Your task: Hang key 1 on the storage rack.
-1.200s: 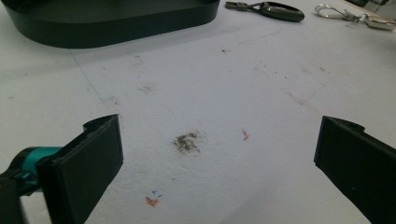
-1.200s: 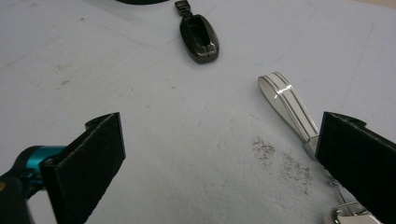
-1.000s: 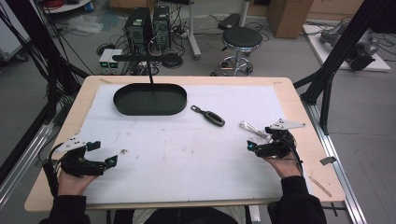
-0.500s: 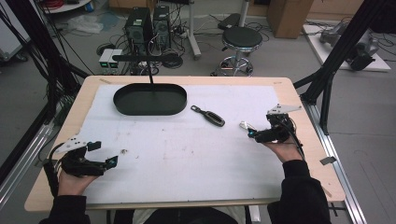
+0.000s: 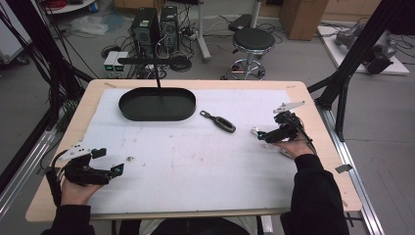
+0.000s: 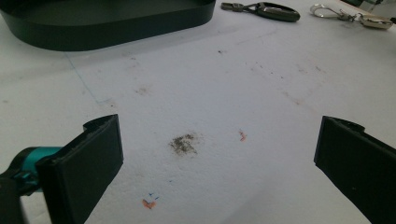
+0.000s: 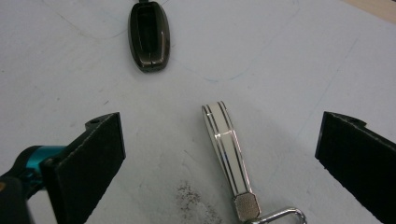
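Observation:
A black oval tray (image 5: pixel 156 104) sits at the far left of the white mat, and its rim (image 6: pixel 107 32) shows in the left gripper view. To its right lies a dark car key fob (image 5: pixel 222 122) (image 6: pixel 275 11) (image 7: pixel 149 35). A white striped key strap (image 5: pixel 255 131) (image 7: pixel 226 149) with a metal clip lies flat further right (image 6: pixel 369 19). My right gripper (image 5: pixel 266 128) (image 7: pixel 219 161) is open, with its jaws on either side of the strap and apart from it. My left gripper (image 5: pixel 110 161) (image 6: pixel 219 172) rests open at the near left over bare mat.
The white mat (image 5: pixel 195 161) covers most of the wooden table (image 5: pixel 313 112). A small pale scrap (image 5: pixel 130 158) lies beside the left gripper. A grey smudge (image 6: pixel 184 143) marks the mat. A black post (image 5: pixel 157 73) rises behind the tray.
My right gripper has moved away from the person and leftward, up to the key strap. The left gripper has stayed about where it was.

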Demonstrator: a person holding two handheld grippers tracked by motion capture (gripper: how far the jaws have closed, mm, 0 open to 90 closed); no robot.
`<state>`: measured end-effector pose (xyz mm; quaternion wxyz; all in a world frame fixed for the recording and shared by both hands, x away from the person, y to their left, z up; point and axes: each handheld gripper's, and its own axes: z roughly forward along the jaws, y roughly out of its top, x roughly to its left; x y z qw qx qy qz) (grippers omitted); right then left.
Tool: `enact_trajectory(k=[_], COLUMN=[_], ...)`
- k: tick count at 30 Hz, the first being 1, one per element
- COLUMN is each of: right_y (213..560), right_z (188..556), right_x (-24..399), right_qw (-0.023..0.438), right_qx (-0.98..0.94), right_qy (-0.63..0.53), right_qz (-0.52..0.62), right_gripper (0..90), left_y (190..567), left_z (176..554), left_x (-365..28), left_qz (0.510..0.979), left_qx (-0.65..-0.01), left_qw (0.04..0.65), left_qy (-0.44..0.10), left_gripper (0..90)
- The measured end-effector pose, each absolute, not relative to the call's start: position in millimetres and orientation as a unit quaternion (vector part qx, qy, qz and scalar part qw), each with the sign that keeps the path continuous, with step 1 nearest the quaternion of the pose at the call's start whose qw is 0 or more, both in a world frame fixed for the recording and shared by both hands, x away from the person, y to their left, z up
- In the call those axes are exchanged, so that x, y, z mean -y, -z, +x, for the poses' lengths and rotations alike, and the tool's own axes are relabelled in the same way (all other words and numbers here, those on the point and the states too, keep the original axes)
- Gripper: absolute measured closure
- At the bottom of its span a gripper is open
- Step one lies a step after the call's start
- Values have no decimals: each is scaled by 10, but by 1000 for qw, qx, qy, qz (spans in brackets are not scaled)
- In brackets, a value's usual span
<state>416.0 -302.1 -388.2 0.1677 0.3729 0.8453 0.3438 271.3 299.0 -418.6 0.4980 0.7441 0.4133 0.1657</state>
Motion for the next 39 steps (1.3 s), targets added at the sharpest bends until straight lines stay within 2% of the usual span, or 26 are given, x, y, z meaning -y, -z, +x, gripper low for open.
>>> enact_trajectory(k=[12, 15, 16, 18, 21, 28, 31, 35, 37, 39], right_y=[4050, 4113, 4128, 4125, 4133, 4174, 4183, 4204, 4210, 4206], right_z=[4482, 4496, 4503, 4499, 4493, 4501, 4493, 4502, 4510, 4504], right_x=[3054, 3029, 3023, 3012, 2987, 2945, 2928, 2911, 2903, 2884], right_qw=[143, 131, 130, 119, 119, 125, 136, 126, 115, 124], right_qx=[-872, -884, -886, -889, -894, -899, -904, -906, -907, -908], right_qy=[-267, -243, -240, -239, -235, -227, -216, -213, -217, -213], right_qz=[384, 377, 373, 371, 362, 354, 343, 343, 342, 338], right_gripper=[7, 53, 75, 284, 388, 518, 521, 617, 705, 732], left_y=[4191, 4192, 4192, 4191, 4191, 4195, 4195, 4196, 4198, 4201], left_z=[2724, 2721, 2722, 2722, 2723, 2728, 2728, 2731, 2734, 2738], left_x=[-3003, -2996, -2996, -2997, -2995, -2992, -2993, -2991, -2993, -2988], left_qz=[744, 744, 744, 744, 744, 746, 746, 745, 746, 745], left_qx=[-410, -410, -409, -409, -408, -407, -408, -408, -407, -407], left_qw=[503, 503, 503, 504, 505, 502, 503, 504, 503, 504], left_qy=[-161, -161, -161, -160, -159, -158, -159, -158, -157, -156], left_gripper=[17, 17, 17, 17, 17, 17, 17, 17, 17, 17])
